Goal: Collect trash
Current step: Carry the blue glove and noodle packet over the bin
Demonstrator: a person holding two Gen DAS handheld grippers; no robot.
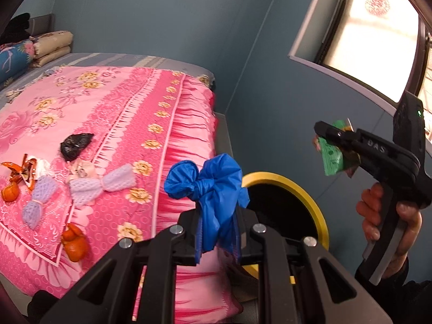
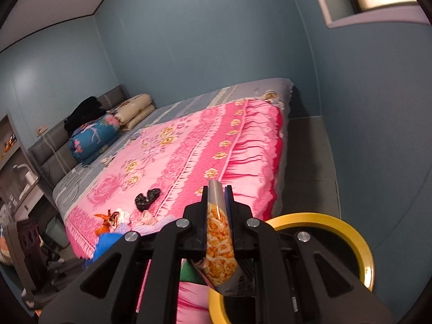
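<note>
Over the yellow-rimmed bin [image 1: 318, 210], beside the bed: both grippers loaded, staged for the drop.

Left gripper [image 1: 217, 232] is clamped on a knotted blue plastic glove [image 1: 213, 186]; the loose end hangs down between the jaws, knot sticking up. It sits just short of the rim, over the bed edge, so it likely needs a small move right before release.

Right gripper [image 2: 217, 216] is pinched on a snack wrapper [image 2: 220, 243], held vertically so the bag hangs toward the bin [image 2: 361, 243] opening. In the left view the wrapper [image 1: 333, 154] is above the bin's far side.

Remaining trash on the pink quilt [image 1: 129, 113]: crumpled black bag [image 1: 75, 145], orange peels [image 1: 74, 243], purple foam fruit nets [image 1: 105, 183], tissue wad [image 1: 82, 171]. My read: task is partway, several more pickups needed.

Risk: the glove is light and may snag on a pad on release.
</note>
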